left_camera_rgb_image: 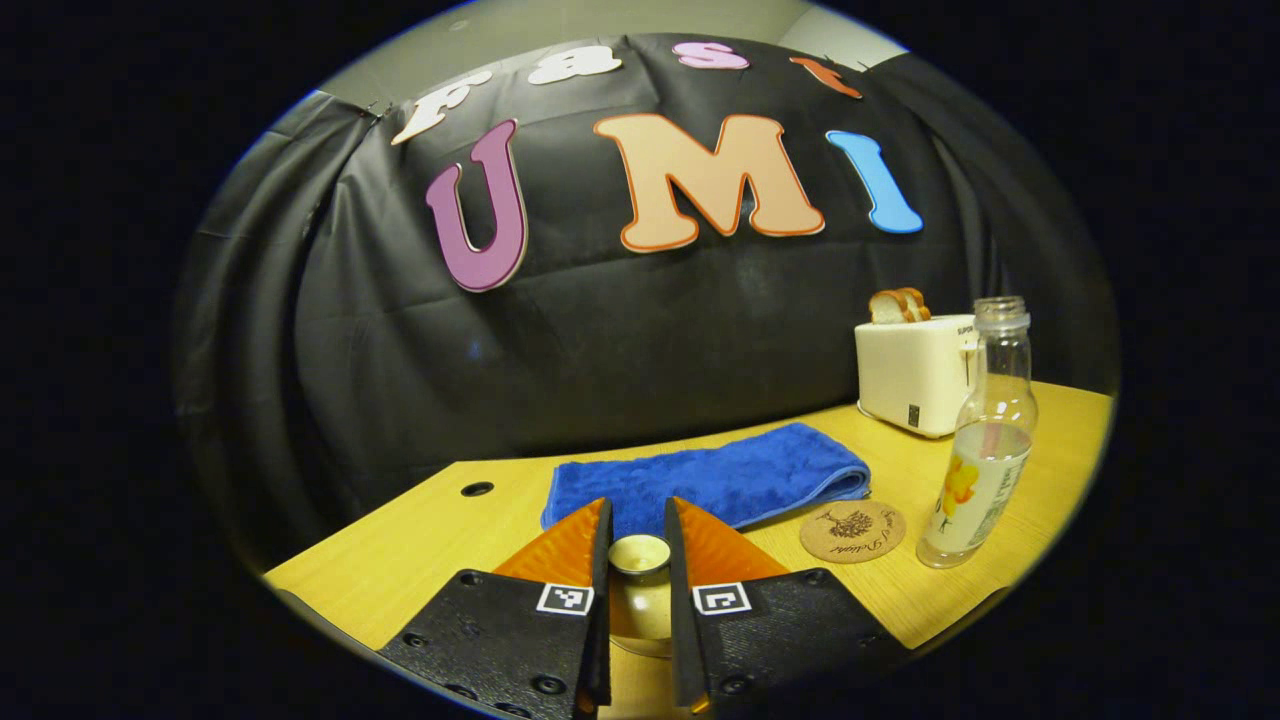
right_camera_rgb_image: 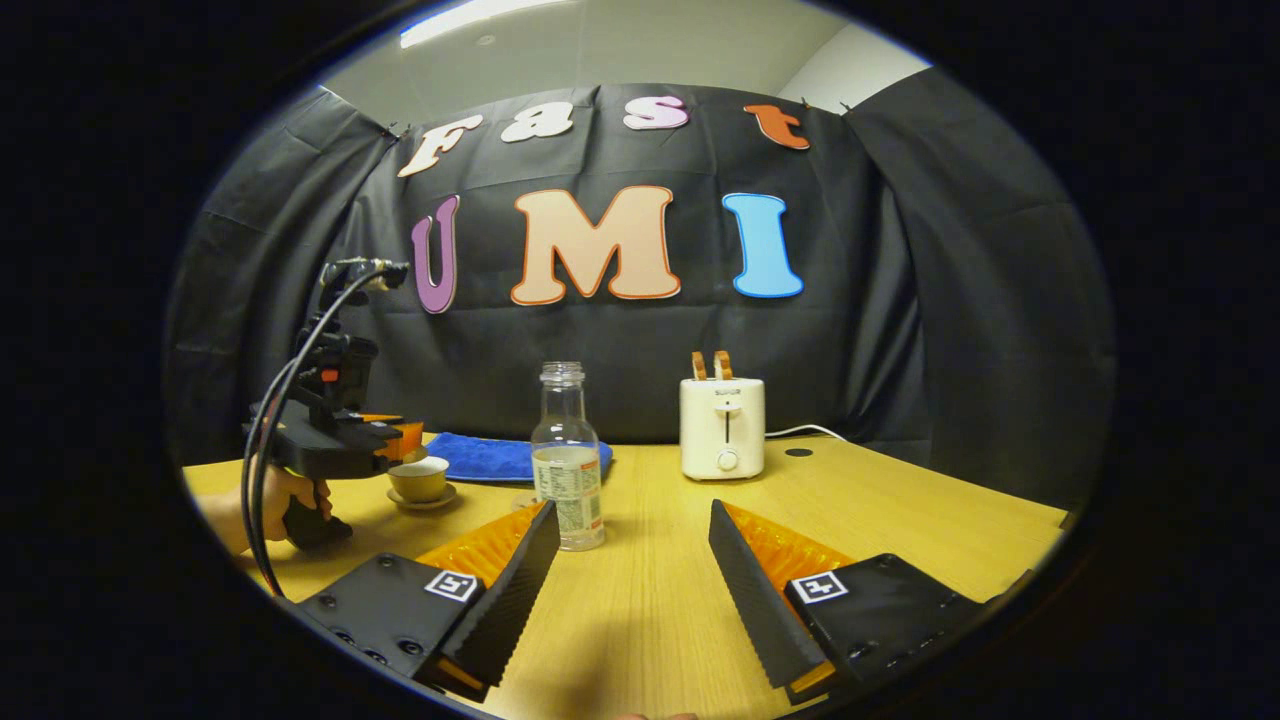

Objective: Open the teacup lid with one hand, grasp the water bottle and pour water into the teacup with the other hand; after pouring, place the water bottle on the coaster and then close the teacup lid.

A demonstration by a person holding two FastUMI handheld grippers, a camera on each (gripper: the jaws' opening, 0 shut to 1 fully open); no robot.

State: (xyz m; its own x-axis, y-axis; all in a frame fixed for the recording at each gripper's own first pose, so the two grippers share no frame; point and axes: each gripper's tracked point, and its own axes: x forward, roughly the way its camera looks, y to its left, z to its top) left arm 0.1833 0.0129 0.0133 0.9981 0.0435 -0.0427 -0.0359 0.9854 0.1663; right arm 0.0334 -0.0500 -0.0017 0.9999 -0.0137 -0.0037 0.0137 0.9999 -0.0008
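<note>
- My left gripper (left_camera_rgb_image: 638,520) has its fingers drawn close together, with the teacup lid's knob (left_camera_rgb_image: 639,553) sitting in the narrow gap between them; I cannot tell for certain whether both fingers press on it.
- In the right gripper view, that left gripper (right_camera_rgb_image: 400,437) sits level over the teacup (right_camera_rgb_image: 418,478), which stands on its saucer (right_camera_rgb_image: 424,500) near the left end of the table (right_camera_rgb_image: 900,520). A hand (right_camera_rgb_image: 270,505) grips its handle.
- My right gripper (right_camera_rgb_image: 632,520) is spread wide and holds nothing; bare wood shows between its fingers.
- The water bottle (right_camera_rgb_image: 567,460) stands upright and uncapped, partly filled, just ahead of my right gripper's left finger.
- In the left gripper view, the water bottle (left_camera_rgb_image: 980,440) stands just beside the round cork coaster (left_camera_rgb_image: 852,531), not on it.
- A folded blue towel (left_camera_rgb_image: 705,480) lies behind the coaster, and a white toaster (left_camera_rgb_image: 915,375) with bread in its slots stands by the black cloth wall.
</note>
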